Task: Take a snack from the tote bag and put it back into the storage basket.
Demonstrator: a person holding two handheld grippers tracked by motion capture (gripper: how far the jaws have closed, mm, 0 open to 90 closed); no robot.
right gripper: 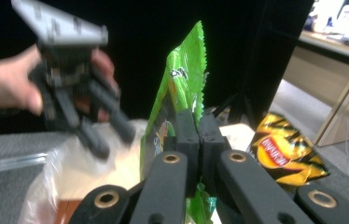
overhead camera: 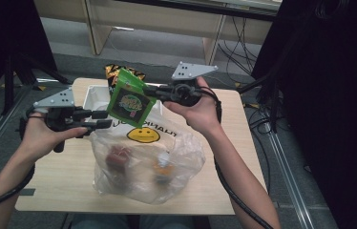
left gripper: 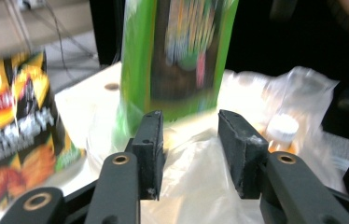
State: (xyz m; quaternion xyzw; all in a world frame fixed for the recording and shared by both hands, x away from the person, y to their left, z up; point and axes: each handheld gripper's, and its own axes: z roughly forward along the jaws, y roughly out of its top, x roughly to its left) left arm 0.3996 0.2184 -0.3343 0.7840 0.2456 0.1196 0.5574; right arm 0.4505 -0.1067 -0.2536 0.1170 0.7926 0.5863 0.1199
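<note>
While the right hand-held gripper (right gripper: 196, 135) is clamped on the green snack bag (overhead camera: 130, 101), holding it just above the plastic bag (overhead camera: 145, 162) on the counter (overhead camera: 67, 176), the left hand-held gripper (left gripper: 189, 140) sits released right below it, so I'd say it isn't packed yet and the chips (right gripper: 287, 154) beyond it are left too.

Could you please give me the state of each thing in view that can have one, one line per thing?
Green snack packet: lifted off the table, clamped by the right gripper, hanging tilted above the bag.
Right gripper: shut on the packet.
Left gripper: jaws apart, nothing between them.
Clear plastic bag: lying on the table, items inside.
Bottle: in the bag, white cap on.
Black-and-yellow chip bag: sealed, standing behind.
</note>
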